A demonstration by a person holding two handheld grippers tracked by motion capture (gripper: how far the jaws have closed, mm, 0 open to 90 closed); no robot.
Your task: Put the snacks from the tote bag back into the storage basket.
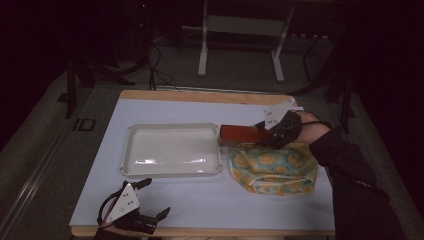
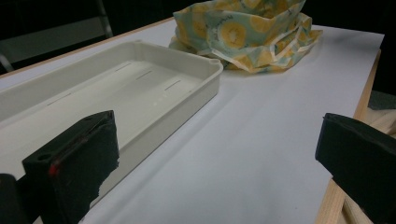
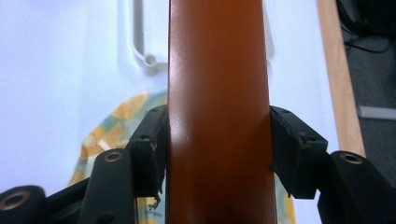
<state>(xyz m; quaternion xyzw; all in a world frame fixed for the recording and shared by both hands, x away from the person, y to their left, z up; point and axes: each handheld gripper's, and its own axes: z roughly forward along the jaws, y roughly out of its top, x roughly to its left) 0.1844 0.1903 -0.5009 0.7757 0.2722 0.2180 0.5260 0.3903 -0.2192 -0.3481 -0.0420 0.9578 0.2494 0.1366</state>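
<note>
Right tongs (image 1: 262,131) clamped on a long reddish-brown block (image 1: 243,135), one black jaw pressed against each long side as seen in the right gripper view, block (image 3: 217,112) running straight up the middle between them. Held off the counter (image 1: 210,200), block lying roughly level and pointing toward the cream tray (image 1: 171,167), its far end just past the tray's right rim. Directly beneath and beside the block, a crumpled cloth bag (image 1: 273,167) in pale green with orange citrus print, resting on the white counter just right of the tray. Same bag (image 3: 112,126) glimpsed under the jaws in the right gripper view, with a corner of the tray (image 3: 144,56) beyond it and the counter's wooden edge at the right. Dark sleeve (image 1: 350,175) reaching in from the lower right. Left tongs (image 1: 152,202) spread wide, holding nothing, near the front edge of the counter, below the tray's front left corner; grey three-cornered plate on top. In the left gripper view, two black jaws well apart at the bottom corners, tray (image 2: 187,100) lying shallow and bare ahead on the left, printed bag (image 2: 247,35) bunched up beyond its far corner, counter (image 2: 261,140) white with a wooden border at the right.
</note>
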